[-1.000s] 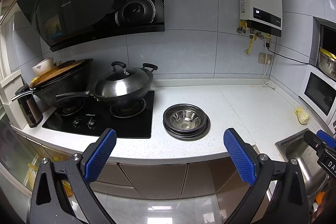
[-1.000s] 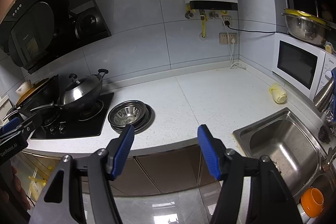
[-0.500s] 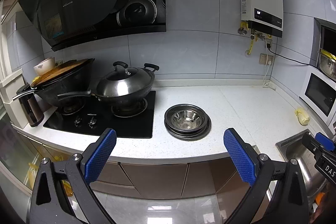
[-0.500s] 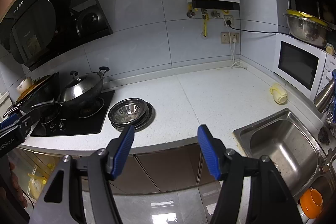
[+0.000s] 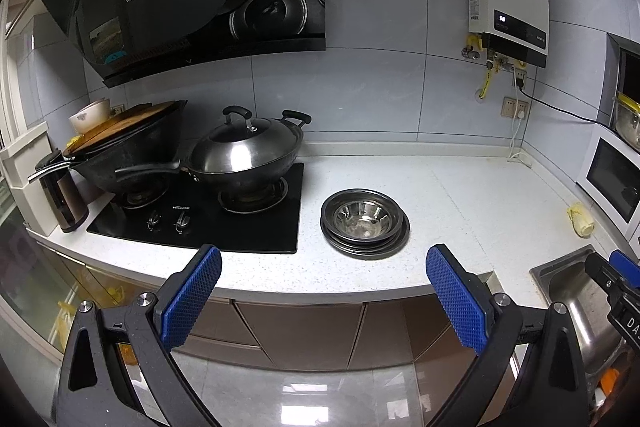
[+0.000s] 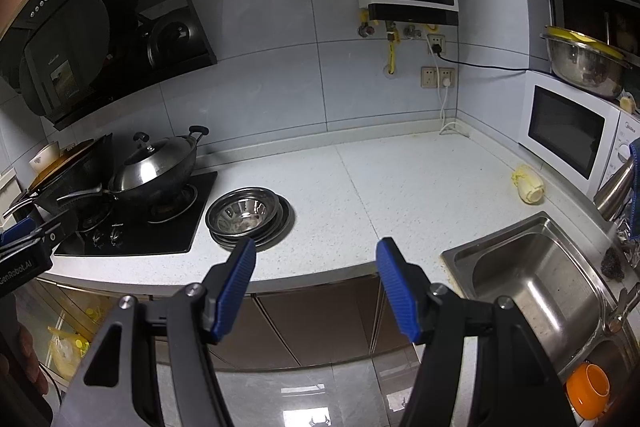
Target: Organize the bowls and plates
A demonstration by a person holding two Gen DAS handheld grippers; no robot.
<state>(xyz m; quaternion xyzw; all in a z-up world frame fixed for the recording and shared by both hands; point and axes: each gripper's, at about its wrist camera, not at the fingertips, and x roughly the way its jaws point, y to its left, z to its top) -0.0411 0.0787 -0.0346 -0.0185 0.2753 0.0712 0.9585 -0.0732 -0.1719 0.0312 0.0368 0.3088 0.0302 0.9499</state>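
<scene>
Left wrist view shows the left hand-held gripper (image 5: 322, 269) spread wide, empty, before the desk (image 5: 460, 195). Right hand-held gripper (image 6: 316, 261) likewise gapes, near the stacked steel bowls and plates (image 6: 248, 217).

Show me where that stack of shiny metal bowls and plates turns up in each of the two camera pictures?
Left wrist view: stack of bowls and plates sits right of centre, just right of the black stove.
Right wrist view: the stack sits left of centre.
Shared landmark: the lidded wok.

right gripper (image 6: 316, 259): we hold jaws apart, empty | stack of bowls and plates (image 6: 249, 217): on surface (image 6: 400, 183), beside stove (image 6: 132, 231)
</scene>
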